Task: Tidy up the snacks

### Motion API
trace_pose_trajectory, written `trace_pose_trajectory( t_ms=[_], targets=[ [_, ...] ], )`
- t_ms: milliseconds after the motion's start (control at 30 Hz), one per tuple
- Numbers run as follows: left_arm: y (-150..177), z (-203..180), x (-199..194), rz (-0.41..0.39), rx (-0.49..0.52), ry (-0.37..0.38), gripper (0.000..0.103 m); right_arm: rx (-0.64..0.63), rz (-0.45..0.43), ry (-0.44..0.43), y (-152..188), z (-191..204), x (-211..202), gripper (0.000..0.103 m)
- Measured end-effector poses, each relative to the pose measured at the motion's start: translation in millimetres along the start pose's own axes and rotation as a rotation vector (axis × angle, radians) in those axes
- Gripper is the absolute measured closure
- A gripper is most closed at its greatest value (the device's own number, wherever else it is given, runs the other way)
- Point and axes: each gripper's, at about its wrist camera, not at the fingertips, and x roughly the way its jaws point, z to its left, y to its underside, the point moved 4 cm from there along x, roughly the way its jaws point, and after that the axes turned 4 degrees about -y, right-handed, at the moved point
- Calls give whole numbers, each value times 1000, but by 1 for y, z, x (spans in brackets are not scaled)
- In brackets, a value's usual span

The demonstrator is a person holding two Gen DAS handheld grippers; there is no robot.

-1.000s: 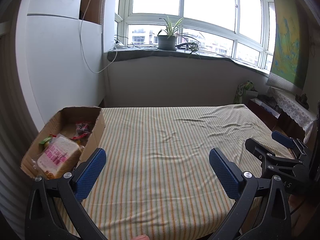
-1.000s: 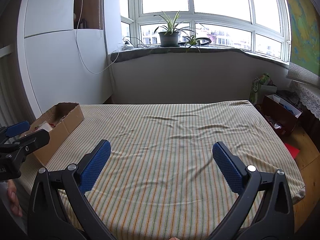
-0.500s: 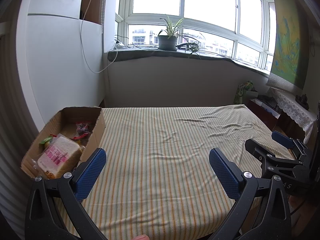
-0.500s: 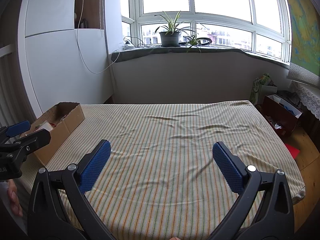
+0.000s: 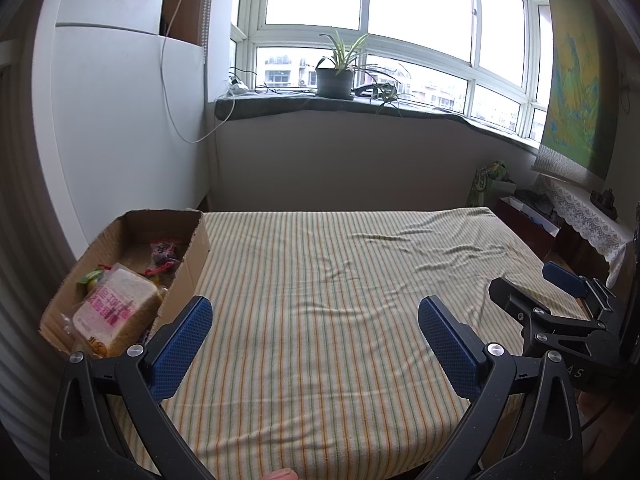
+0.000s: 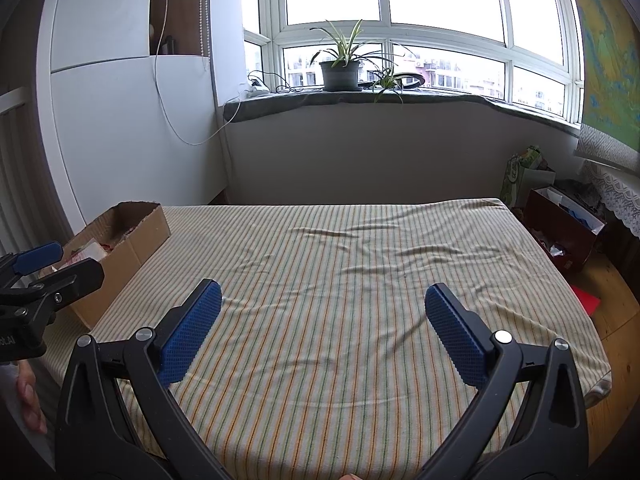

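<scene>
Snacks [image 5: 120,304] half hidden in cardboard box [image 5: 192,256], labels perhaps unreadable

Matt corrugated cardboard box [image 5: 192,256] on striped woven cloth [image 5: 320,280] (softly wrinkled).

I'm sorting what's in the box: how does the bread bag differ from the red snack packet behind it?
The bread bag is much larger, pale and block-shaped with pink print; the red snack packet is small, dark red and crumpled. The bread bag sits at the near end of the cardboard box, the red snack packet toward its far end. Both lie inside the box, untouched by either gripper.
</scene>
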Motion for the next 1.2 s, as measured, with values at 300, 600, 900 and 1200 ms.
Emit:
trace_pose_trajectory(
  t_ms=[300, 600, 900, 1200],
  targets=[
    [2, -1, 1, 5, -5, 6, 1, -1, 4, -2, 2, 1, 1, 0],
    [6, -5, 2, 14, 0, 19, 1, -3, 8, -3, 6, 1, 3, 0],
    [8, -6, 5, 28, -2, 4, 1, -4, 10, -5, 6, 1, 3, 0],
    [11, -3, 1, 1, 5, -60, 1, -10, 6, -10, 7, 0, 2, 0]
  ],
)
